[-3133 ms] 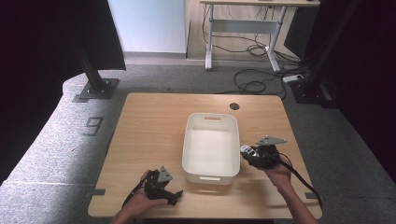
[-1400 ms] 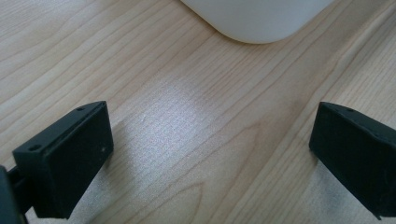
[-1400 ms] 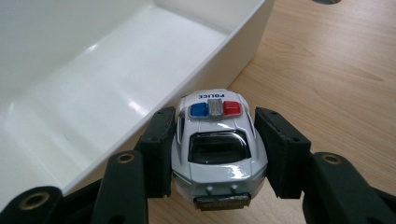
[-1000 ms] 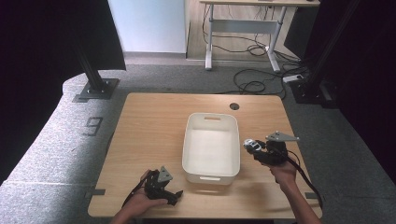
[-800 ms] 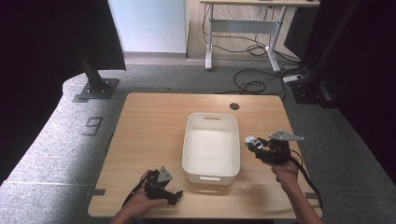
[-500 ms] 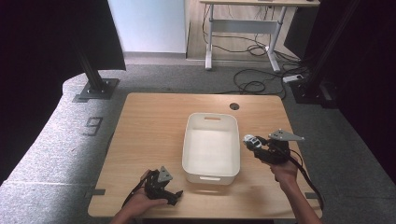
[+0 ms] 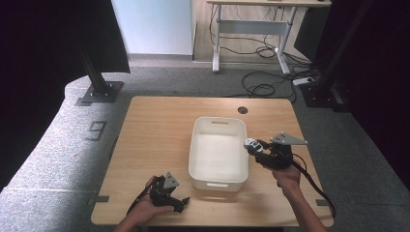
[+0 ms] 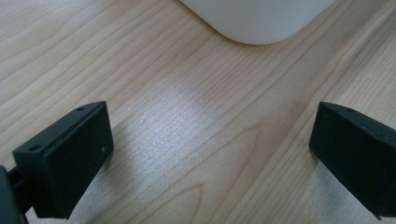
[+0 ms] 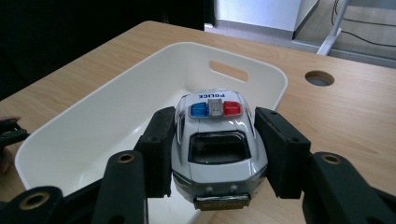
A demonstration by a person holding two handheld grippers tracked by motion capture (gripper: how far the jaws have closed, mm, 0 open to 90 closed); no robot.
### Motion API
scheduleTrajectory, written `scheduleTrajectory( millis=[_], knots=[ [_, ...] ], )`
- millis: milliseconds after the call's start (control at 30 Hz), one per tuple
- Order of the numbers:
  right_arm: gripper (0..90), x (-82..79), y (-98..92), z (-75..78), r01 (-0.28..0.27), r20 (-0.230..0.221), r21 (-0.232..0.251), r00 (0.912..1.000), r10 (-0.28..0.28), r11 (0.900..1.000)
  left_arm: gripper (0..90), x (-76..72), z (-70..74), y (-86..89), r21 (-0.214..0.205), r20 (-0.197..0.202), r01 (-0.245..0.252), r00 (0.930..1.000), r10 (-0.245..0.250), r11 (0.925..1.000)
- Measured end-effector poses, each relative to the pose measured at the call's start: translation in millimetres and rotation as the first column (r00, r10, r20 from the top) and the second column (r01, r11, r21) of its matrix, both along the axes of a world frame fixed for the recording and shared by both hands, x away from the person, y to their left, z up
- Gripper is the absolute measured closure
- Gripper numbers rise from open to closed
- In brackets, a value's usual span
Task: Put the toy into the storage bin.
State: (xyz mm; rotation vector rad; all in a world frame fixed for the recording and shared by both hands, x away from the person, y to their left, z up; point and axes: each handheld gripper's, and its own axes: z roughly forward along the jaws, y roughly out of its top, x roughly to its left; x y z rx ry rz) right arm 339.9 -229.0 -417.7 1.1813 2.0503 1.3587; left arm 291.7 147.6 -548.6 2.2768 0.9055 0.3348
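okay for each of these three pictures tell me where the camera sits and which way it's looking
High view: above the person's side, looking forward and down on the table; both forearms, left gripper and right gripper show.
Left gripper view: on that gripper, looking down at the wood between its open jaws, a tub corner beyond.
Right gripper view: on that gripper, looking over the toy police car clamped in its jaws, into the tub.
All three share the tub and table.
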Motion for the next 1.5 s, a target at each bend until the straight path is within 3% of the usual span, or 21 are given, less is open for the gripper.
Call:
scheduleTrajectory(
  millis=[400, 500, 733, 1000, 1333, 1400, 1500],
  knots=[
    [50.2, 7.8, 29.5, -5.0, -0.021, -0.027, -0.022, 0.9994, 0.021, 0.9995, 0.0, 0.2, -0.1, -0.4, 0.0, 0.0, 0.003, 1.0, -0.003, 1.0],
    [50.1, 15.1, 45.2, -7.9, -0.037, -0.044, -0.025, 0.9984, 0.036, 0.999, 0.0, 0.3, 0.0, -0.4, 0.001, 0.001, 0.003, 1.0, -0.003, 1.0],
    [50.1, 40.4, 92.8, -15.4, -0.069, -0.097, -0.085, 0.9935, 0.06, 0.994, 0.0, 0.2, -0.1, -0.6, -0.001, 0.001, 0.001, 1.0, -0.001, 1.0],
    [50.1, 64.6, 129.0, -21.9, -0.075, -0.14, -0.141, 0.9886, 0.055, 0.9872, 0.0, 0.3, -0.1, -0.5, -0.001, 0.001, 0.002, 1.0, -0.002, 1.0],
    [50.1, 85.3, 146.3, -42.9, -0.035, -0.198, -0.183, 0.9802, -0.002, 0.9826, 0.0, 0.3, -0.1, -0.5, 0.0, 0.0, 0.003, 1.0, -0.003, 1.0],
    [50.1, 90.2, 147.7, -50.9, -0.023, -0.212, -0.207, 0.977, -0.022, 0.978, 0.0, 0.3, -0.1, -0.5, 0.0, 0.0, 0.003, 1.0, -0.003, 1.0],
    [50.1, 94.6, 151.4, -59.1, -0.023, -0.242, -0.206, 0.97, -0.028, 0.9784, 0.0, 0.4, -0.1, -0.5, 0.0, 0.0, 0.003, 1.0, -0.003, 1.0]
  ],
)
